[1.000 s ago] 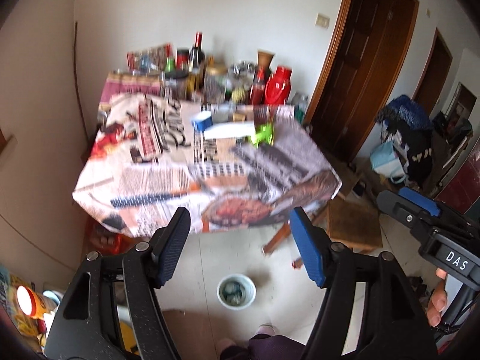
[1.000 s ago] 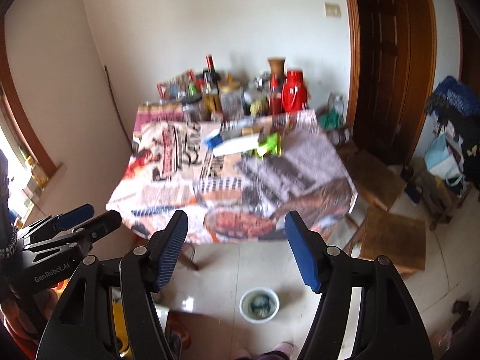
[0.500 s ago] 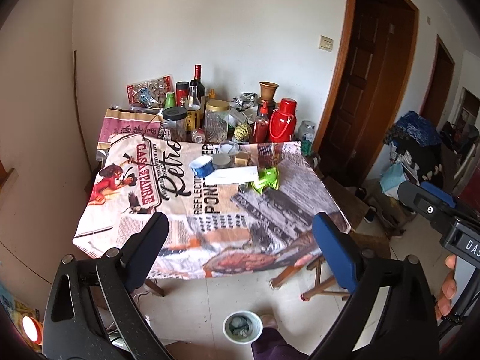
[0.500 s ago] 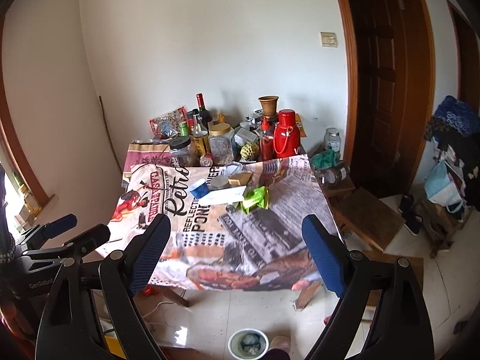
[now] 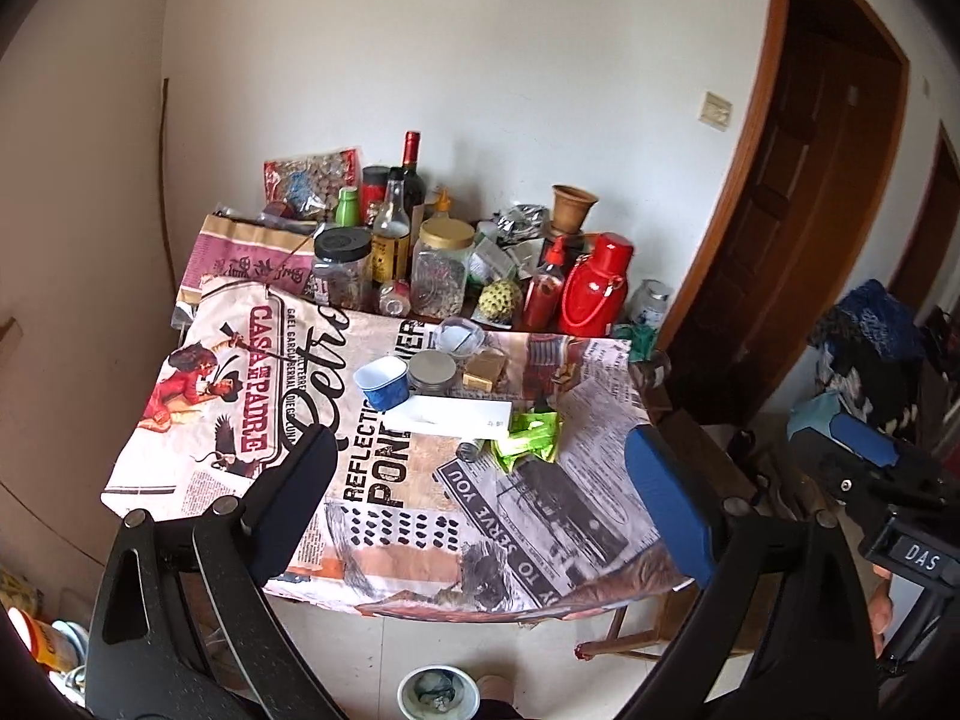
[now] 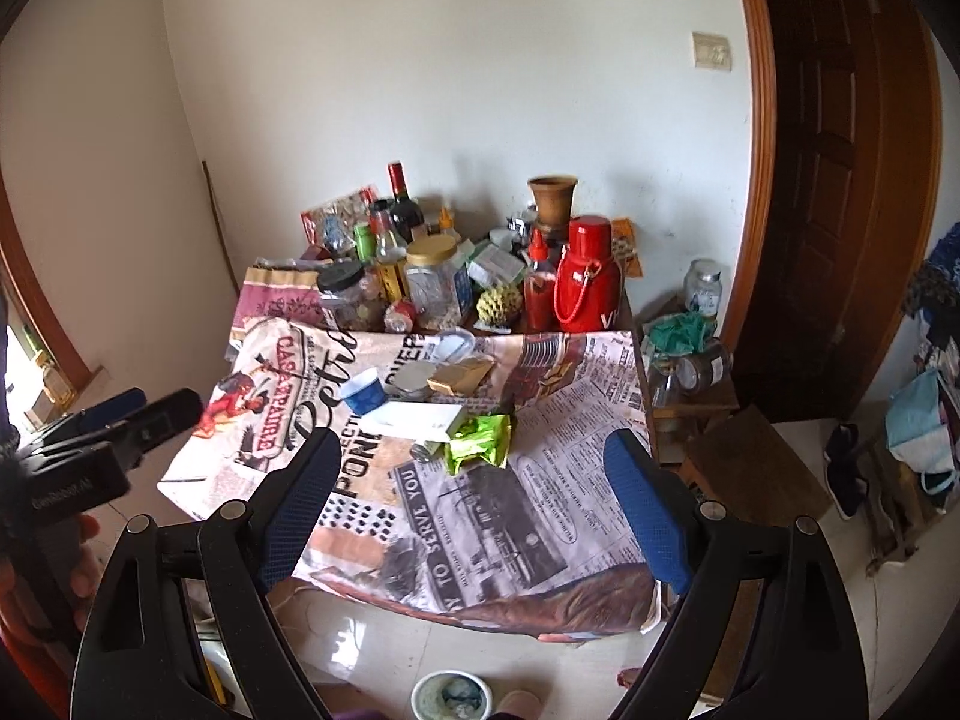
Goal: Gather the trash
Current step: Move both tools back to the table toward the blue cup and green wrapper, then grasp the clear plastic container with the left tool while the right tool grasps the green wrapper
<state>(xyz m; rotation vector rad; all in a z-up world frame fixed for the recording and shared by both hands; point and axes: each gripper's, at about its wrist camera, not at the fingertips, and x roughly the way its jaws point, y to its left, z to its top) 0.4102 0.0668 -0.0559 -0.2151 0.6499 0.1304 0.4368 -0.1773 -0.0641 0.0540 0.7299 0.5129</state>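
Note:
A table under a newspaper-print cloth (image 5: 198, 420) (image 6: 576, 468) fills both wrist views. Near its middle lie a crumpled green wrapper (image 5: 528, 441) (image 6: 480, 441), a flat white box (image 5: 450, 417) (image 6: 414, 420), a blue cup (image 5: 381, 381) (image 6: 365, 393), a round tin (image 5: 431, 369), a gold packet (image 5: 486, 369) and a small bottle on its side (image 5: 468, 450). My left gripper (image 5: 480, 462) hangs open over the table's near half, nothing between its jaws. My right gripper (image 6: 474, 456) is open too and holds nothing. Both are short of the litter.
Bottles, jars and a red thermos (image 5: 594, 288) (image 6: 585, 276) crowd the table's far edge by the wall. A bowl (image 6: 453, 693) sits on the floor at the near edge. A low stand with jars (image 6: 690, 360) and a wooden stool (image 6: 744, 456) stand right, before a dark door (image 6: 840, 180).
Both grippers have come closer to the table, which now looms larger. Both pairs of jaws stand wider apart than a second ago.

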